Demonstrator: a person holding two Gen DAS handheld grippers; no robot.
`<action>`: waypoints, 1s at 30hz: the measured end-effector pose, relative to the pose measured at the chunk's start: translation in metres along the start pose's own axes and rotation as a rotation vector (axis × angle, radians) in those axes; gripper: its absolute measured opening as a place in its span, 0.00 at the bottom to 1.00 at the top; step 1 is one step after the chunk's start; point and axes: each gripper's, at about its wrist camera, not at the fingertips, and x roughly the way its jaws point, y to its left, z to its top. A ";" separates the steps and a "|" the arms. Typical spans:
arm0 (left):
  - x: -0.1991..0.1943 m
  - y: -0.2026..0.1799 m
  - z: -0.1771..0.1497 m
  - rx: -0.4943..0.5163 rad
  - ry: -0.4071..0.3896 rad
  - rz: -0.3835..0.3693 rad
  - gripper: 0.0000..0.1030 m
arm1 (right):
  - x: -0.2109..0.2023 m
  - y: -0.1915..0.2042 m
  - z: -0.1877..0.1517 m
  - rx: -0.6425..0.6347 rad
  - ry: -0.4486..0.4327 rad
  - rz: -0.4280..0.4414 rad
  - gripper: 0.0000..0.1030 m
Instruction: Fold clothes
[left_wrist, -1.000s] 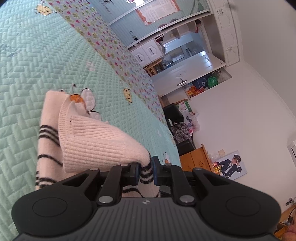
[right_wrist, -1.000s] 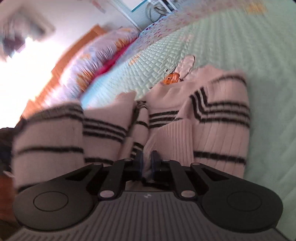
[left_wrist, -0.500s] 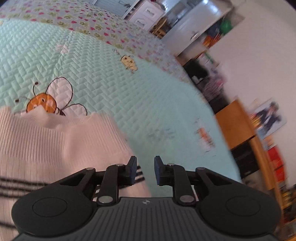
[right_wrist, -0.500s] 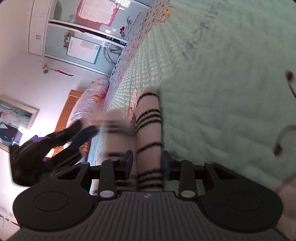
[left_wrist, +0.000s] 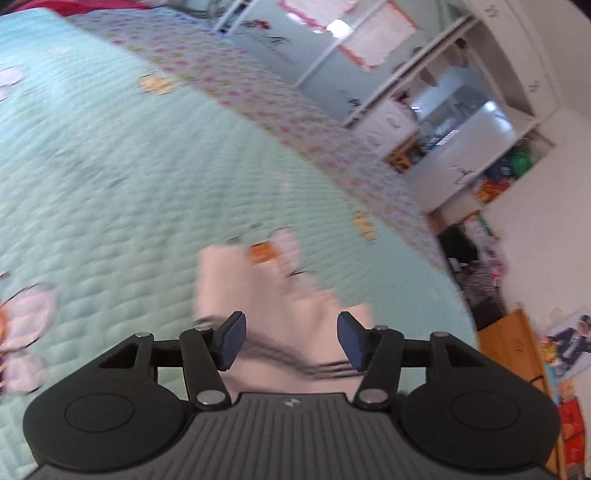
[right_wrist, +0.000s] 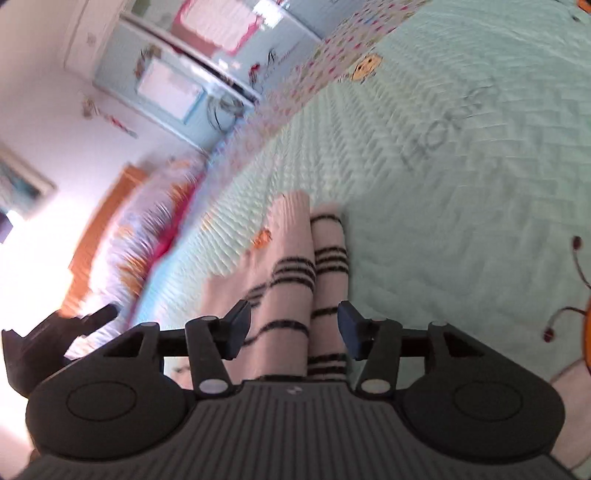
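A pale pink sweater with thin black stripes lies folded on the mint quilted bedspread (left_wrist: 110, 177). In the left wrist view the sweater (left_wrist: 291, 306) is blurred and sits just beyond and under my left gripper (left_wrist: 292, 339). Its jaws are opening, and the blue pads stand clear of the cloth. In the right wrist view the sweater (right_wrist: 295, 266) shows a sleeve folded alongside the body. My right gripper (right_wrist: 294, 328) hovers over its near end with its jaws opening. The knit lies below the gap, and the pads do not press it.
Bee motifs dot the bedspread (right_wrist: 443, 155). Pillows (right_wrist: 147, 236) and a wooden headboard lie at the left in the right wrist view. The other gripper's black housing (right_wrist: 40, 343) shows at the left edge. The bed's far edge, a wardrobe (left_wrist: 443, 122) and a wooden cabinet (left_wrist: 517, 350) are beyond.
Both grippers were shut on the sweater's knit a second ago and have let go; their jaws now stand wide. The sweater has dropped flat onto the quilt. Both views have swung.
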 end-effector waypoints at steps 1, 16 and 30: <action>0.004 0.006 0.002 -0.013 -0.005 0.008 0.55 | 0.005 0.005 0.000 -0.028 -0.001 -0.007 0.52; 0.087 0.013 0.032 -0.030 0.080 0.017 0.55 | 0.059 0.012 0.033 -0.047 0.077 0.010 0.50; 0.101 -0.023 0.015 0.410 0.118 0.090 0.32 | 0.061 0.059 0.022 -0.416 0.022 -0.171 0.31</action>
